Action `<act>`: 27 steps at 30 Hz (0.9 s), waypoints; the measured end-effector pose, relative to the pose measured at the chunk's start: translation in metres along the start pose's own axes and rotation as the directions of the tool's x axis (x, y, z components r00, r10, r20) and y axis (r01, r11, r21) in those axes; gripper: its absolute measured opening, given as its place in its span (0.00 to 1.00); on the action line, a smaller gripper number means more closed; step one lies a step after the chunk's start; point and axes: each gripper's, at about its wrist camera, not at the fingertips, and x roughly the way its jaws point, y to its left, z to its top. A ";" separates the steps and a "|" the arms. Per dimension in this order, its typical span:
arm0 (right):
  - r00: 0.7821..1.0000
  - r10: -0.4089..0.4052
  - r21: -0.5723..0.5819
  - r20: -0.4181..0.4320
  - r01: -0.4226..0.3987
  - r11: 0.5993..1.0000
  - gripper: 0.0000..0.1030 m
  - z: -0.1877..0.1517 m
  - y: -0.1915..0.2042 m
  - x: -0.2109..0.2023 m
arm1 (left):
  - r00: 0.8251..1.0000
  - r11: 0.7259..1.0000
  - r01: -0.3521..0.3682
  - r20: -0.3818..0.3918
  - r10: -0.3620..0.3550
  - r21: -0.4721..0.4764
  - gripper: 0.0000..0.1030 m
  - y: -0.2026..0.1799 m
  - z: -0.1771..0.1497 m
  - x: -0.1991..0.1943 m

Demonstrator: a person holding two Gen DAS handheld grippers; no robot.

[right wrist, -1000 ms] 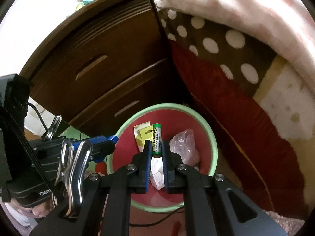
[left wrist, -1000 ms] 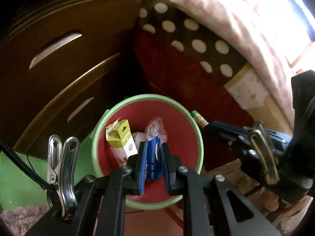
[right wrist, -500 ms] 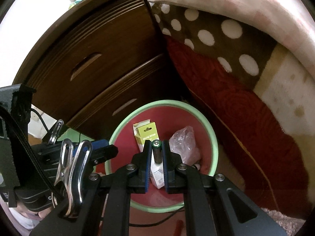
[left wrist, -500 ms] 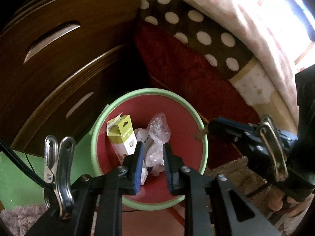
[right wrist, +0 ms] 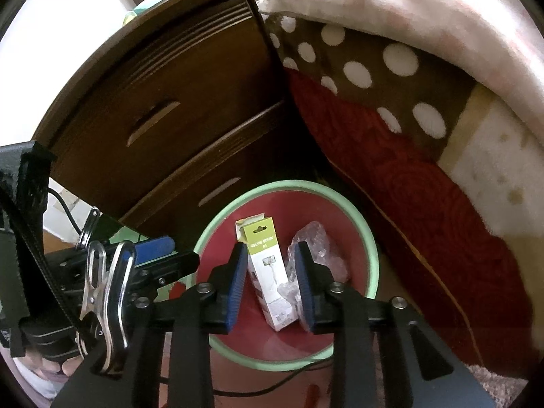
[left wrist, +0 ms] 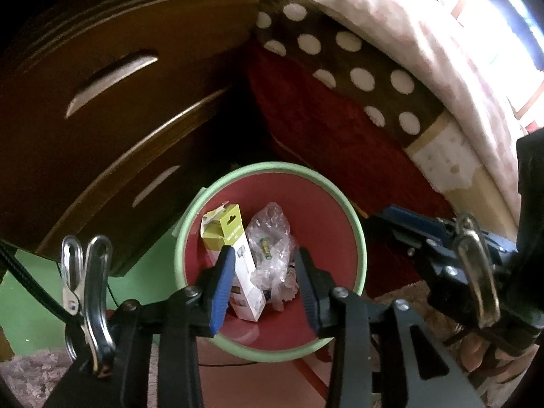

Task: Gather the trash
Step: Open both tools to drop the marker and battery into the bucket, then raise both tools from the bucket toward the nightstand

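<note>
Item 1: your left tongs [left wrist: 263, 272], angled down over the bin, jaws spread with nothing between the pads; they have just been opening.

Item 2: your right tongs [right wrist: 270, 277], likewise angled down over the bin, jaws parted and empty; these too have just been opening. In the left wrist view they enter from the right, at the bin's rim.

Item 3: bin [left wrist: 353, 224], round, pale green rim, red inside, directly below both tongs.

Item 4: carton [right wrist: 268, 272], tall, white with a yellow-green top, leaning inside the bin, seen between the right tongs' pads but lying well below them.

Item 5: crumpled clear plastic [left wrist: 270, 244], in the bin just right of the carton. A small green-and-yellow cylinder [left wrist: 265, 245] shows lying in it; probably a battery, too small to be sure.

Item 6: dark wooden drawers [right wrist: 163, 115], beyond the tongs and to their left.

Item 7: bedding, beyond and to the right: polka-dot brown cloth [right wrist: 360, 71] over a red blanket [right wrist: 425, 210].
</note>
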 end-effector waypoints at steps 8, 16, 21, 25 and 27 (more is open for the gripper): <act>0.998 0.044 -0.013 0.036 -0.044 0.999 0.29 0.001 0.008 -0.013 | 0.999 0.999 -0.022 0.047 0.021 0.025 0.38 -0.009 0.006 -0.026; 0.984 0.131 0.017 0.117 -0.133 0.991 0.33 0.011 0.016 -0.046 | 0.993 0.999 -0.037 0.116 0.035 0.017 0.38 -0.008 0.017 -0.066; 0.974 0.157 -0.025 0.165 -0.155 0.988 0.33 0.026 0.026 -0.076 | 0.985 0.999 -0.051 0.166 0.051 -0.006 0.38 -0.005 0.030 -0.092; 0.961 0.182 -0.061 0.207 -0.173 0.983 0.33 0.041 0.038 -0.103 | 0.975 0.998 -0.056 0.215 0.061 -0.030 0.40 0.002 0.044 -0.117; 0.956 0.181 -0.089 0.230 -0.165 0.982 0.33 0.049 0.045 -0.115 | 0.969 0.997 -0.070 0.236 0.076 -0.035 0.41 0.004 0.053 -0.130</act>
